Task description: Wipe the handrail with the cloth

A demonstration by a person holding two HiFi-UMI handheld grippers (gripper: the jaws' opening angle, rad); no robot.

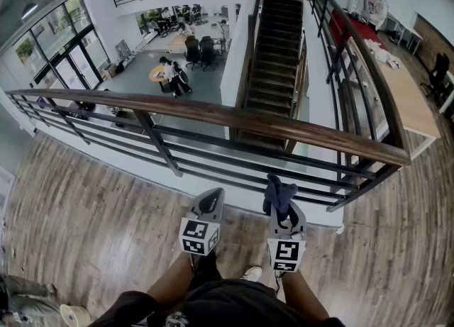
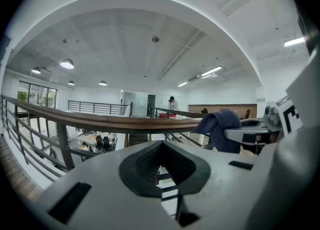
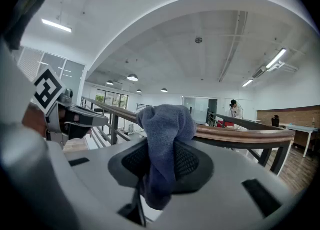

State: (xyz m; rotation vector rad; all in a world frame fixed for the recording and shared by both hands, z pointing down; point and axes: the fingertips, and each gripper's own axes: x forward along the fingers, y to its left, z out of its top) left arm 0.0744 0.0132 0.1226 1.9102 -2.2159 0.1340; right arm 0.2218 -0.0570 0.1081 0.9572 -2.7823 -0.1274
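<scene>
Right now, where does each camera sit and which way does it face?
Head view: on the person's head, looking steeply down over the handrail; shows the left gripper, the right gripper with the cloth, and the person's legs.
Left gripper view: on the left gripper, along its shut, empty jaws toward the handrail; right gripper at right.
Right gripper view: on the right gripper, along jaws shut on the cloth; left gripper at left.
Shared: both gripper views show the handrail and the other gripper.

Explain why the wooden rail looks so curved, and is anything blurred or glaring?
Head view: the wide lens bows the brown wooden handrail; light is even, without harsh shadows. Left gripper view: black corners from the round lens, and the ceiling strip light blown out white. Right gripper view: the dark blue cloth looks fairly sharp inside the same dark rim.
</scene>
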